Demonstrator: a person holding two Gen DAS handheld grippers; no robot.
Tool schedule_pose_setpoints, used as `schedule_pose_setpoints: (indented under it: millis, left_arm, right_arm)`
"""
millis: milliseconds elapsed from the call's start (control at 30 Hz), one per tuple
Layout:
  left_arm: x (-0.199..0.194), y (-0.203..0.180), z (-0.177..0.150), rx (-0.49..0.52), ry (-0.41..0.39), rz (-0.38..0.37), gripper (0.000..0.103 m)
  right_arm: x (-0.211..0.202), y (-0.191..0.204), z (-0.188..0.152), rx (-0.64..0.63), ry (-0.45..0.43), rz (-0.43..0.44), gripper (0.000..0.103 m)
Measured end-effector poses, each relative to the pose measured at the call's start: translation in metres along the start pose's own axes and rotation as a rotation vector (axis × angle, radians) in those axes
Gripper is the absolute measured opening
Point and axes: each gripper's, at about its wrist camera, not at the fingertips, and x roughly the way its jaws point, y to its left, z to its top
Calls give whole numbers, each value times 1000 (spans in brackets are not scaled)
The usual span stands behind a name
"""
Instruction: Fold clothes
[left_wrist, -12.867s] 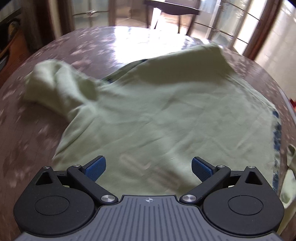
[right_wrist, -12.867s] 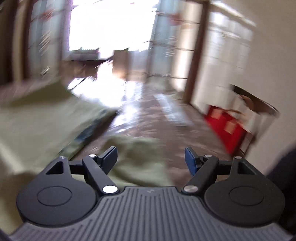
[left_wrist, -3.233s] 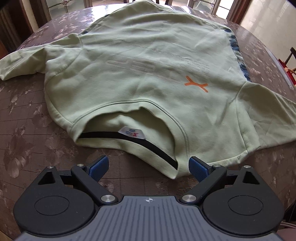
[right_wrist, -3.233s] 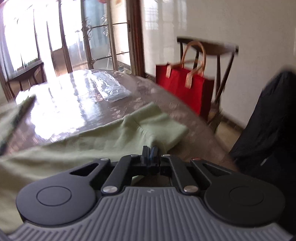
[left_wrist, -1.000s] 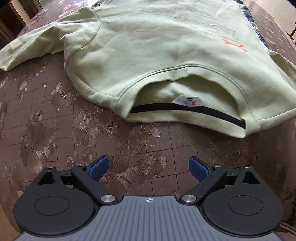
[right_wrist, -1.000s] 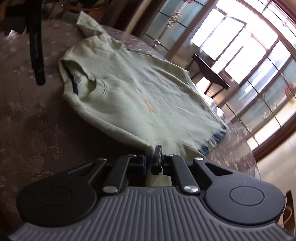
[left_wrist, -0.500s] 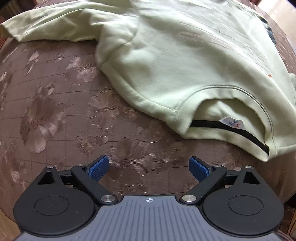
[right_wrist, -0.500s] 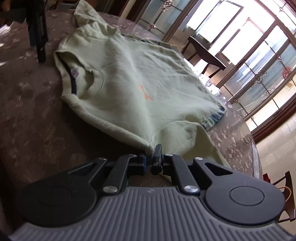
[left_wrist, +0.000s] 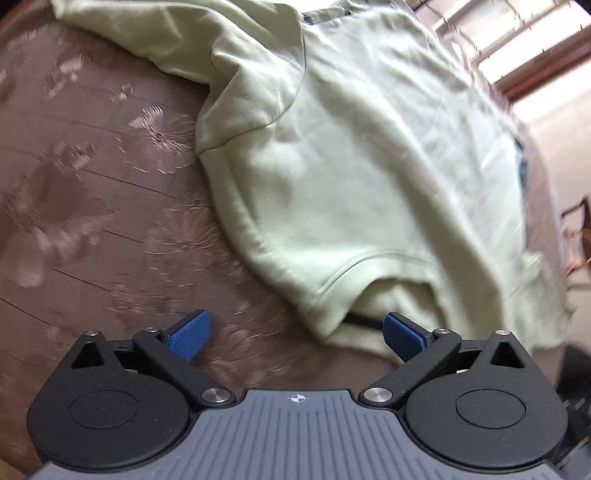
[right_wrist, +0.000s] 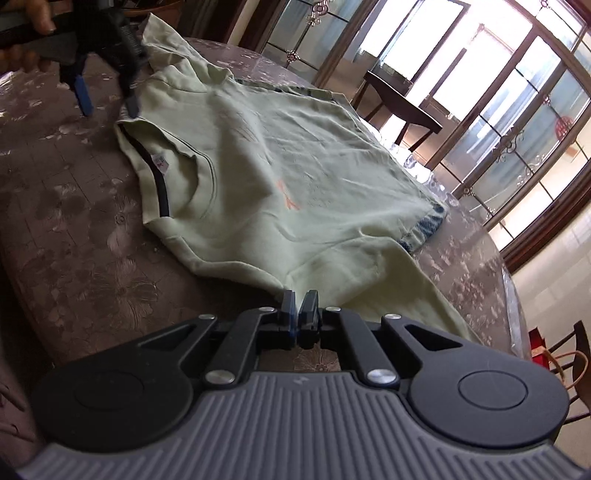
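While the pale green sweatshirt lies spread flat on the counter, front up, I can see its soft fleecy cloth, ribbed round collar with a dark inner band, a small orange mark on the chest and a blue patterned strip at the hem. A brown glossy cover with a floral and grid pattern lies over the counter. My left tongs stand wide apart and are opening further, tilted down just at the collar's edge: the blue ridged pad on one side sits over the neck opening, the other over bare counter, neither pressing on cloth. My right tongs are squeezed together at the sweatshirt's near edge by the sleeve; whether cloth is pinched between them I cannot tell. Beyond the counter stand tall glazed doors.
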Motion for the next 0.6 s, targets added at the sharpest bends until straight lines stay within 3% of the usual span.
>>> schedule_pose_setpoints:
  millis: [200, 300, 600]
  left_arm:
    - [10, 1, 14, -155, 10, -130, 103]
    - [19, -2, 21, -216, 54, -199, 103]
    - [21, 3, 16, -359, 11, -218, 102]
  right_arm:
    - [-7, 1, 0, 11, -23, -16, 9]
    - [-8, -1, 0, 14, -33, -21, 14]
    - [-7, -9, -4, 32, -48, -25, 21]
